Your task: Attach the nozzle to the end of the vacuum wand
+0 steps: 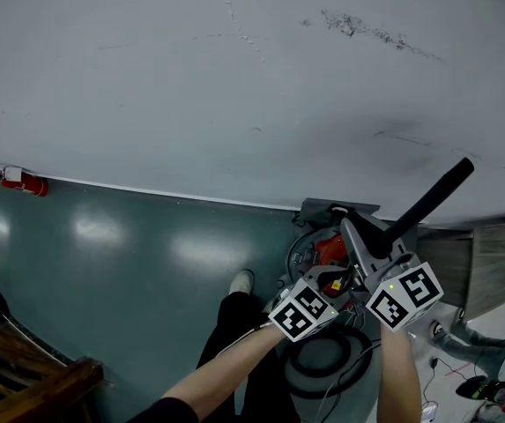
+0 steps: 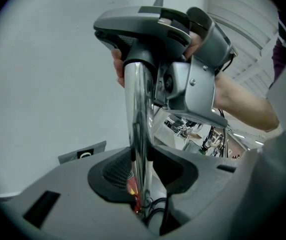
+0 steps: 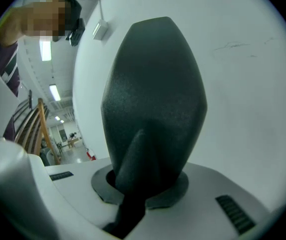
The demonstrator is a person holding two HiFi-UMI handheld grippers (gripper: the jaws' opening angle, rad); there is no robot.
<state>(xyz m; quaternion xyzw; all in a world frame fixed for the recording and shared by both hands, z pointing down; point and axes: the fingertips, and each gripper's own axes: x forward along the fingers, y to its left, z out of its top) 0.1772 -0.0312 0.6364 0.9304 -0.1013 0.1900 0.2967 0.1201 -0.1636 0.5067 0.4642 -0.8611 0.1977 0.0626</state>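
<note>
In the left gripper view the chrome vacuum wand runs upright between my left gripper's dark pads, which are shut on it. At the wand's top end sits my right gripper, held by a hand. The right gripper view shows my right gripper shut on the black nozzle, which widens away from the jaws toward the white wall. From the head view both marker cubes sit close together, left gripper and right gripper, above the vacuum. The nozzle points up and to the right.
The vacuum body, with red parts and a round dark base, stands on the teal floor by the white wall. A red fire extinguisher lies at the wall's foot. Wooden slats are at the lower left, cables at the lower right.
</note>
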